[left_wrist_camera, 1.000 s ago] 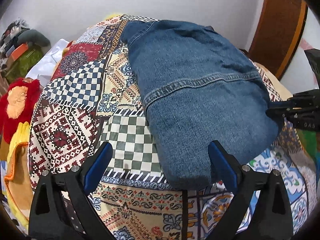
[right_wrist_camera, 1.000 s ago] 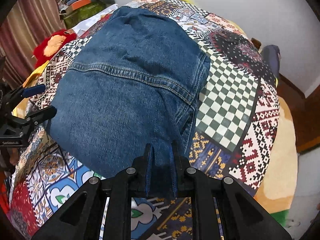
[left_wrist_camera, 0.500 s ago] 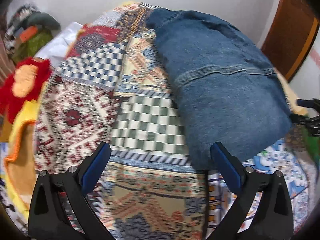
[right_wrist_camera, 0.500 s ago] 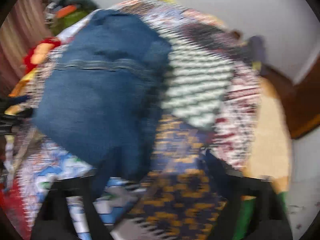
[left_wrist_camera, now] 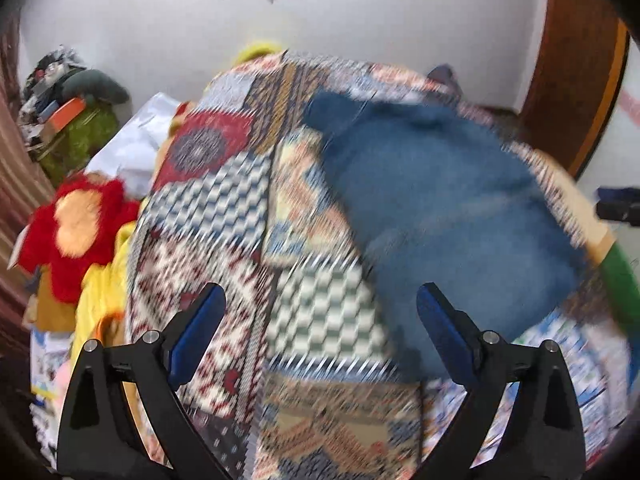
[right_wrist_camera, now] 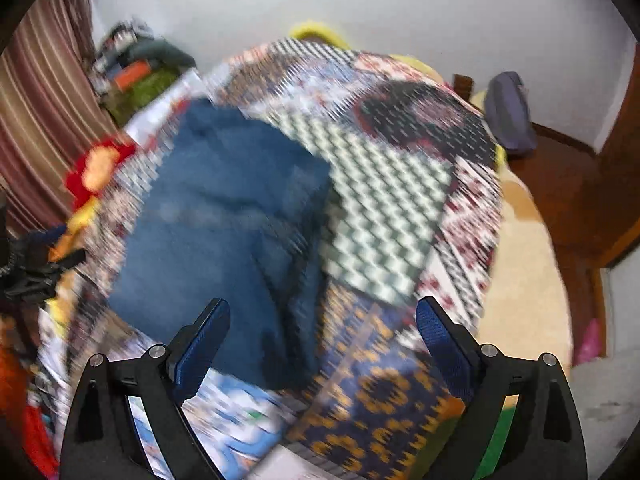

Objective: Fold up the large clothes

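**Denim folded, both grippers off the cloth**

The folded denim garment lies on the patchwork bedspread, towards the right side of the bed as I face it from the foot, its near edge close to the foot end. Neither tool has hold of it. The left gripper stands with its jaws wide apart and nothing between the blue pads but the quilt underneath. The right gripper is likewise spread wide; its jaws have just been opening, and the denim corner below them lies free, touched by neither pad.

What could go wrong from here (my guess only): denim is stiff and springy, so a fold let go may creep open or the top layer slide sideways, the more so as the bedspread sits over a soft, rounded mattress. A trailing pad could also snag the near edge and drag the stack askew. Both views are blurred, so I cannot tell how squarely the layers sit.

The room is cluttered: a red plush toy and yellow cloth at the left of the bed, a pile of boxes and bags in the far left corner, striped curtain, white wall, wooden door frame on the right.
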A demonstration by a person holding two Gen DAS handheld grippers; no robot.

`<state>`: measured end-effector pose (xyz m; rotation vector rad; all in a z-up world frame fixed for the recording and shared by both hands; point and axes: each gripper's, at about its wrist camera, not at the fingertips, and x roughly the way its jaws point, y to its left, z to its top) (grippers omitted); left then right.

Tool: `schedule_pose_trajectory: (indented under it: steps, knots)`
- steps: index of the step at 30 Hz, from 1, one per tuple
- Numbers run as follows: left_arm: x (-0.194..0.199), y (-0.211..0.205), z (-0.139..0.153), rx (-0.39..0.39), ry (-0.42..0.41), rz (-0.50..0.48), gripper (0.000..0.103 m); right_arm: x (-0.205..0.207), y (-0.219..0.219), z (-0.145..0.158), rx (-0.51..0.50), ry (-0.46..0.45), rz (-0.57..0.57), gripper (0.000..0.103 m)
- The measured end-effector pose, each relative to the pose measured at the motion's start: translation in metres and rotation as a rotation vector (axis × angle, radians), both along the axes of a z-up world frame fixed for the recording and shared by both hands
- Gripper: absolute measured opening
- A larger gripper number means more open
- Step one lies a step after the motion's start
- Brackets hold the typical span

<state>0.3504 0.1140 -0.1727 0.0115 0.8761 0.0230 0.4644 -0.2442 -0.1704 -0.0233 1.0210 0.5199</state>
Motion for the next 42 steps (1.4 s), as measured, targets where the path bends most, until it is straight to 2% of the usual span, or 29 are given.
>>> schedule_pose_trajectory:
  steps: [2, 7, 11, 15, 17, 21, 23, 25, 29, 32, 35, 37, 40, 42]
  knots:
    - [0.019, -0.005, 0.011, -0.007, -0.028, -0.026, 0.097, 0.011, 0.011, 0.007, 0.049, 0.012, 0.025, 0.093]
    - [0.077, -0.025, 0.023, -0.048, -0.044, -0.125, 0.097, 0.04, 0.044, 0.01, 0.074, 0.003, 0.064, 0.093]
    - [0.128, -0.03, 0.001, -0.085, 0.013, -0.121, 0.098, 0.066, 0.064, -0.01, 0.068, 0.054, 0.064, 0.093]
    - [0.161, -0.03, -0.03, -0.173, 0.073, -0.104, 0.097, 0.091, 0.073, -0.044, 0.065, 0.135, 0.07, 0.093]
    - [0.175, -0.027, -0.042, -0.189, 0.082, -0.086, 0.097, 0.102, 0.076, -0.059, 0.051, 0.179, 0.074, 0.093]
    - [0.188, -0.016, -0.053, -0.255, 0.076, -0.035, 0.097, 0.115, 0.076, -0.076, 0.031, 0.205, 0.102, 0.093]
    - [0.192, -0.011, -0.054, -0.284, 0.079, -0.017, 0.097, 0.123, 0.068, -0.08, 0.051, 0.224, 0.108, 0.093]
    - [0.192, -0.003, -0.047, -0.278, 0.064, 0.021, 0.097, 0.128, 0.057, -0.077, 0.053, 0.214, 0.07, 0.093]
    - [0.185, 0.023, -0.021, -0.273, 0.008, 0.1, 0.097, 0.124, 0.035, -0.052, -0.002, 0.108, -0.03, 0.093]
    - [0.173, 0.039, -0.002, -0.259, -0.029, 0.121, 0.097, 0.119, 0.023, -0.03, -0.064, 0.032, -0.08, 0.093]
    - [0.15, 0.046, 0.01, -0.22, -0.069, 0.108, 0.097, 0.11, 0.013, -0.011, -0.006, 0.024, -0.074, 0.093]
    - [0.137, 0.049, 0.01, -0.207, -0.065, 0.097, 0.097, 0.102, 0.011, -0.001, 0.029, 0.022, -0.062, 0.093]
    - [0.118, 0.044, 0.0, -0.19, -0.011, 0.071, 0.097, 0.084, 0.021, 0.005, 0.043, 0.014, -0.026, 0.093]
    - [0.103, 0.04, -0.008, -0.213, 0.014, 0.034, 0.097, 0.075, 0.029, 0.004, 0.04, 0.014, -0.002, 0.094]
